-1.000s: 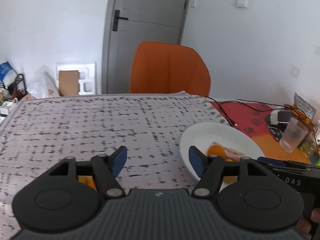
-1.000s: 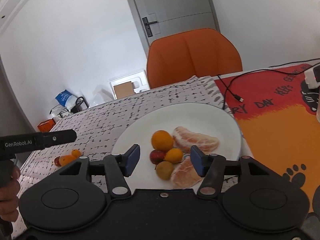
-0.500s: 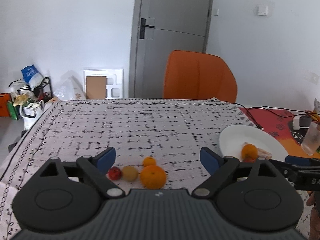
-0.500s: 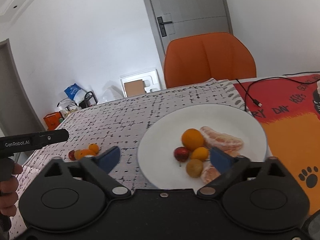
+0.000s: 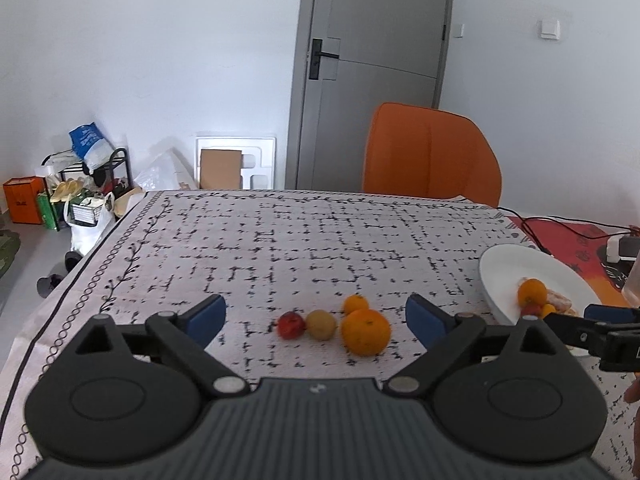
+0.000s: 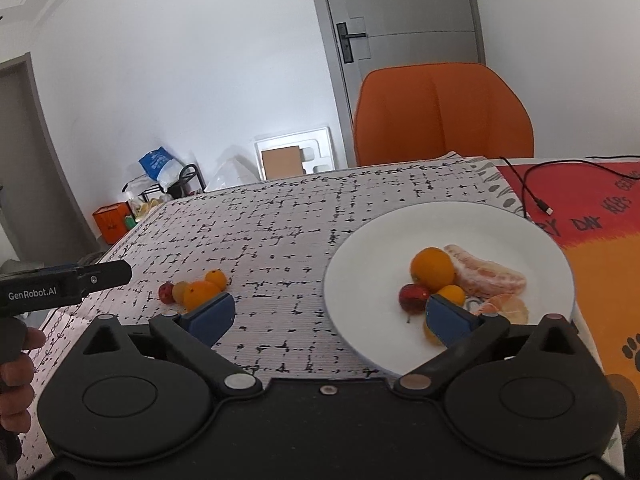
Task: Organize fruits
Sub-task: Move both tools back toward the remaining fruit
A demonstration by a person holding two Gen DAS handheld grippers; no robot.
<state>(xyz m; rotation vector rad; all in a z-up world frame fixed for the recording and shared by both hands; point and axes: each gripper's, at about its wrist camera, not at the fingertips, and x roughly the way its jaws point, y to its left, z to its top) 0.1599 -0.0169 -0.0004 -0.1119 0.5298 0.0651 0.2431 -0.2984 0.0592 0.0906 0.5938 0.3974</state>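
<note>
Partly, the right gripper [image 6: 328,314] hides a fruit on the white plate [image 6: 384,232] behind its blue finger; its jaws are wide apart and empty. Beyond the left gripper [image 5: 316,314], also spread and empty, lie a big orange [image 5: 365,332], a yellowish fruit [image 5: 321,324], a red fruit [image 5: 291,325] and a small orange [image 5: 356,304] on the tablecloth [image 5: 320,240]. Farther right, the plate holds an orange [image 6: 433,267], a red fruit, a small orange and peeled segments [image 6: 486,274].
</note>
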